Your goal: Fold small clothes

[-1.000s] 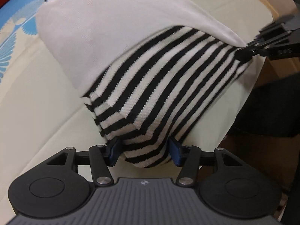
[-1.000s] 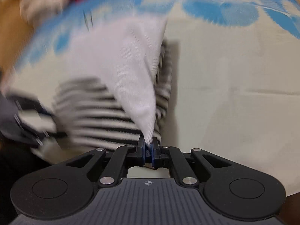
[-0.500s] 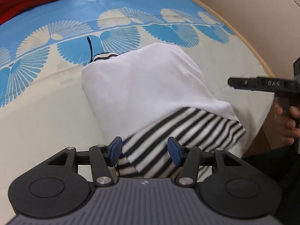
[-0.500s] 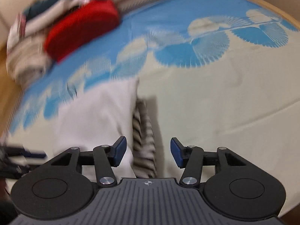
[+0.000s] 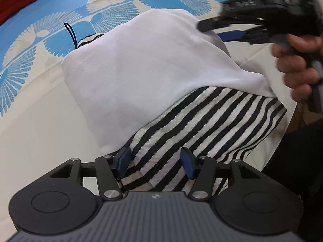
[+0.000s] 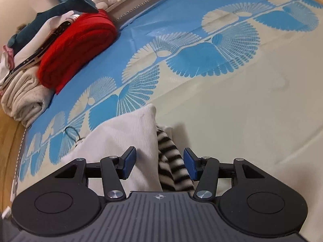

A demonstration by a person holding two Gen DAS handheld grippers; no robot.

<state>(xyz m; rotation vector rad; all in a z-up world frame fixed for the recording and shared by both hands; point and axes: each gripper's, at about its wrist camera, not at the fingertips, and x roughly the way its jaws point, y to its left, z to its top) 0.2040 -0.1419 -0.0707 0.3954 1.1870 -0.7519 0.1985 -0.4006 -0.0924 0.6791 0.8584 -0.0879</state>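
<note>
A small garment lies folded on the bed, its white part [image 5: 151,70] laid over its black-and-white striped part [image 5: 212,125]. My left gripper [image 5: 155,161] hovers open over the near striped edge, and the cloth passes flat between its blue pads without being pinched. In the same view my right gripper [image 5: 212,32], held in a hand [image 5: 296,66], is at the garment's far right edge. In the right wrist view that gripper [image 6: 159,163] stands open, with the white fold [image 6: 121,137] and striped edge [image 6: 173,157] lying below between its fingers.
The bed sheet [image 6: 201,60] is cream with a blue fan pattern. A folded red blanket [image 6: 76,46], a beige folded cloth [image 6: 22,96] and a plush shark [image 6: 50,14] are stacked at the far left. A wooden bed edge [image 6: 8,151] runs along the left.
The garment, held up and stretched between both grippers a second ago, now lies on the bed. My right gripper has let go of its corner and opened. My left gripper has drawn back over the striped edge.
</note>
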